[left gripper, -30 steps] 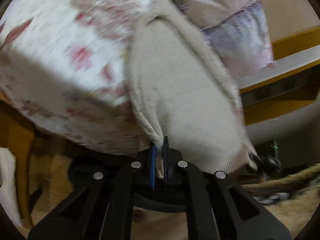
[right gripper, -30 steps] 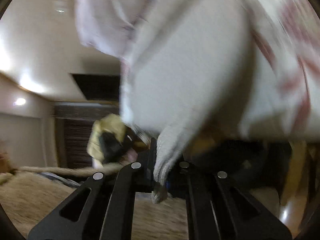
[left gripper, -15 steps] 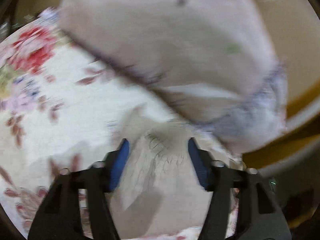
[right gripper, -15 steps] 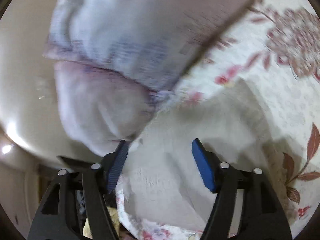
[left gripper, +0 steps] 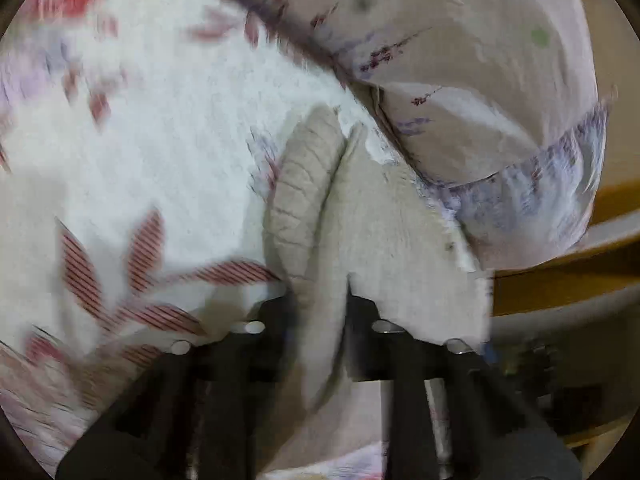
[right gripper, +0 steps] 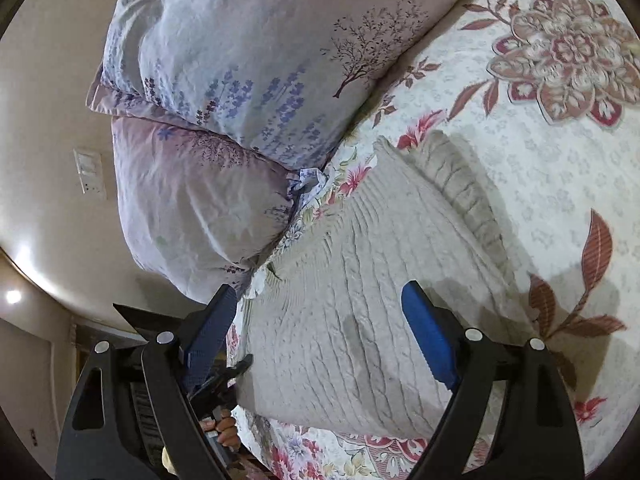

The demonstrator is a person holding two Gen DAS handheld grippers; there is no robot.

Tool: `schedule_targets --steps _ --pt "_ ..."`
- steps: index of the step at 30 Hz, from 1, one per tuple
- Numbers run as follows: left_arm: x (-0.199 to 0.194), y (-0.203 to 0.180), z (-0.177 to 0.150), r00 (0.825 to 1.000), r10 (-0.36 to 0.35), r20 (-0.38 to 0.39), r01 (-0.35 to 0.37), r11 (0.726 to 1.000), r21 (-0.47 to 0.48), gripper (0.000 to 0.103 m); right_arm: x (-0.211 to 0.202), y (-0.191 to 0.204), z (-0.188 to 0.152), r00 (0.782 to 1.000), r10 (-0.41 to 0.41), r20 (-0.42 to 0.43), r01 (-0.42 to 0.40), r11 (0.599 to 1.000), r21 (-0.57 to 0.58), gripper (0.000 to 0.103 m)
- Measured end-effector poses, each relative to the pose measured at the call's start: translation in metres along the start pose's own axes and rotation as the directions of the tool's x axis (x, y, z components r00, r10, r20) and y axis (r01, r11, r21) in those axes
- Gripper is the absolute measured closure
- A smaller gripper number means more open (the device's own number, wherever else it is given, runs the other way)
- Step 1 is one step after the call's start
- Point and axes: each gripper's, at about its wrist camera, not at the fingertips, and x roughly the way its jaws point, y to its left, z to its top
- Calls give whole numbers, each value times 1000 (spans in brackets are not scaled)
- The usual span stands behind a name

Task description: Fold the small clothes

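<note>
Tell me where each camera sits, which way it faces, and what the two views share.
Left wrist: on the left gripper, looking along its fingers at the knit garment pinched between them, the bedspread and the pillows.
Right wrist: on the right gripper, open above the garment; the other gripper, in a hand, shows lower left.
Shared: garment, bedspread, pillows.

One cream knitted garment (right gripper: 360,312) lies between and ahead of the right gripper's fingers. Two pillows (right gripper: 256,60) are stacked beyond the fingertips to their left. One floral bedspread (right gripper: 560,152) spreads beneath. One wall switch plate (right gripper: 91,176) sits far left.
</note>
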Motion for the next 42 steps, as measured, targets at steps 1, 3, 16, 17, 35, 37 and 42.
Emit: schedule_targets --steps 1,3,16,17,35,37,42 --pt "-2 -4 -1 1000 -16 14 17 1000 -6 87 -3 0 4 1000 -1 1 1 1000 -7 17" --pt "-7 -32 -5 993 -121 20 120 993 14 88 -12 -1 12 1000 -3 13 3 1000 -17 17" --pt "156 -280 -95 785 -443 -433 553 816 167 78 -50 -9 85 998 -61 13 61 998 -30 10" --pt "144 -275 -90 814 -437 -383 538 815 213 71 -40 -10 85 995 -94 -39 92 995 -47 10" --pt "128 -182 -63 989 6 -149 44 943 331 21 18 -1 70 925 -379 -9 366 900 -238 95" --pt "130 -182 -63 986 29 -165 31 937 349 19 16 -11 75 927 -376 -6 368 911 -186 93" --pt "157 -182 -74 970 97 -225 -6 928 374 16 -3 -21 61 933 -350 -87 335 930 -153 9"
